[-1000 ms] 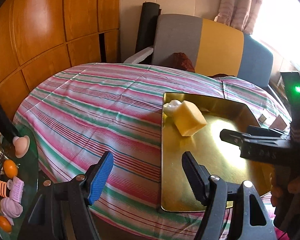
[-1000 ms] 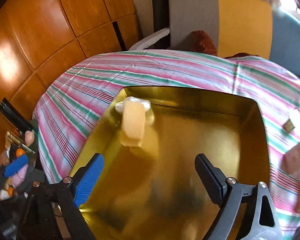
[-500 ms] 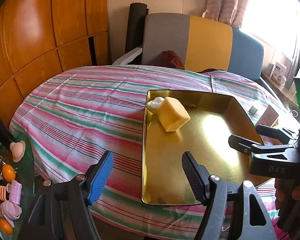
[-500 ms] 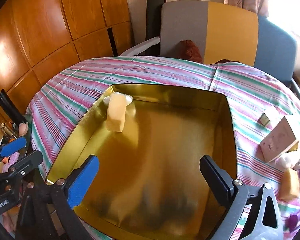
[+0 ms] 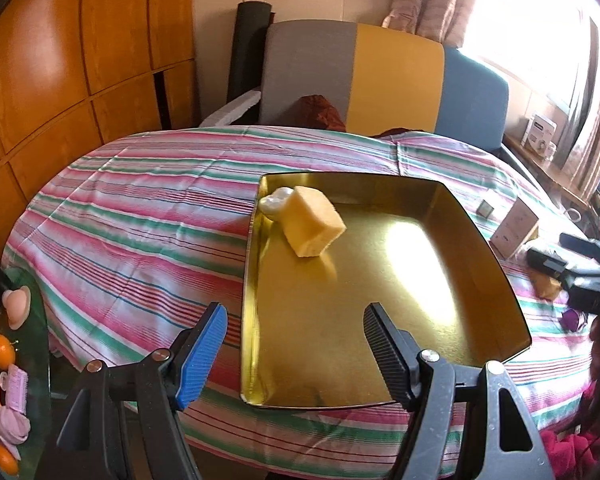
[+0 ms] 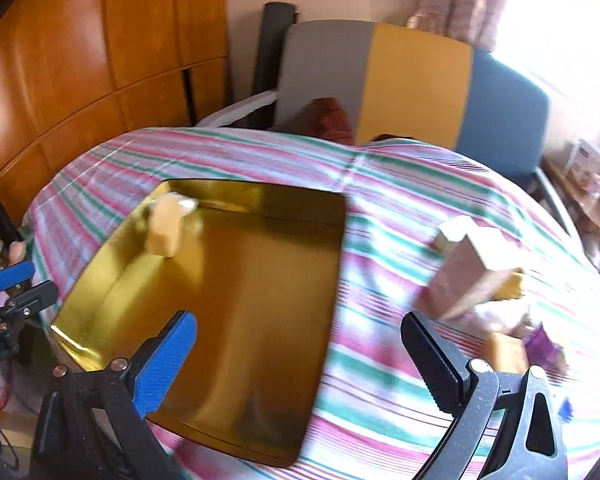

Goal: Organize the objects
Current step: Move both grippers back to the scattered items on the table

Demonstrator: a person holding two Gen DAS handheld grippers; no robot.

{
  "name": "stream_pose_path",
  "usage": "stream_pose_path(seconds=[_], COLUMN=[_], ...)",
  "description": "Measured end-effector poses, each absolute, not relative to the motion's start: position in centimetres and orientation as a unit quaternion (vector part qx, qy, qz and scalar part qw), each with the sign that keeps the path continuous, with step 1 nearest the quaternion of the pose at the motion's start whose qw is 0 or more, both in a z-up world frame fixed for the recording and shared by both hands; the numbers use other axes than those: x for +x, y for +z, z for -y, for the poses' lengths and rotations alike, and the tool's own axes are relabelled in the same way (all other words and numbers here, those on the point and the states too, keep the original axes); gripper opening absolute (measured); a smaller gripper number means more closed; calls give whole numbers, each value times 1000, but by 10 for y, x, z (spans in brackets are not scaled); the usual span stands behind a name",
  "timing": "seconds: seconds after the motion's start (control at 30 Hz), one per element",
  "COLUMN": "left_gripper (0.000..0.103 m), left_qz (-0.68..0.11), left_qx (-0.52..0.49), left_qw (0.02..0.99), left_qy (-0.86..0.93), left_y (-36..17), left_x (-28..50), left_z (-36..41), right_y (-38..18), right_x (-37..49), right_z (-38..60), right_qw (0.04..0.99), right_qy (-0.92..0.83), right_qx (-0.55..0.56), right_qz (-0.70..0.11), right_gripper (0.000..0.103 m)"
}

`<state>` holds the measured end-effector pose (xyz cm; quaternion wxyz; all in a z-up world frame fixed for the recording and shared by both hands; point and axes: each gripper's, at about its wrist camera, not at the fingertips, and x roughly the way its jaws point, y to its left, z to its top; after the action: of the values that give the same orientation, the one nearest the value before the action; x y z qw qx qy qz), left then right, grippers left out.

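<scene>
While both jaws gape wide and empty, the left gripper [image 5: 294, 350] faces the gold tray [image 5: 380, 300], yellow sponge [image 5: 312, 226] far ahead; the right gripper [image 6: 300, 360] has the pink box [image 6: 460, 276] ahead-right.

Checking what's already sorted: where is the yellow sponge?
In the gold tray, at its far left corner in the left wrist view, the sponge touches a small white object.

A chair [image 5: 384, 76] in grey, yellow and blue stands behind the table, near wooden wall panels [image 5: 72, 60] and a curtain [image 5: 432, 4].
</scene>
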<state>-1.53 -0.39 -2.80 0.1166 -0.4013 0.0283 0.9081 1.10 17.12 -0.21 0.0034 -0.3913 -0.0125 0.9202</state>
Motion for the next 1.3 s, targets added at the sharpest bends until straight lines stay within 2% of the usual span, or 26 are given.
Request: stream_pose_path(seconds=[0.43, 0.8, 0.97, 1.3], left_gripper=[72, 72, 72, 70], left_qz=[-70, -97, -99, -147], left_qx=[-395, -385, -397, -410], left_qw=[165, 233, 268, 389], left_qy=[901, 888, 872, 812], left_y=[-23, -12, -14, -26], left_x=[-11, -5, -3, 22], left_z=[-42, -101, -135, -244], right_y=[23, -3, -15, -8], right_x=[60, 114, 127, 146], right_z=[-306, -425, -454, -471], right_qw=[151, 278, 298, 315], right_qy=[916, 883, 864, 859], right_qx=[-372, -350, -346, -309], right_qz=[-18, -143, -213, -261], right_gripper=[103, 103, 103, 103])
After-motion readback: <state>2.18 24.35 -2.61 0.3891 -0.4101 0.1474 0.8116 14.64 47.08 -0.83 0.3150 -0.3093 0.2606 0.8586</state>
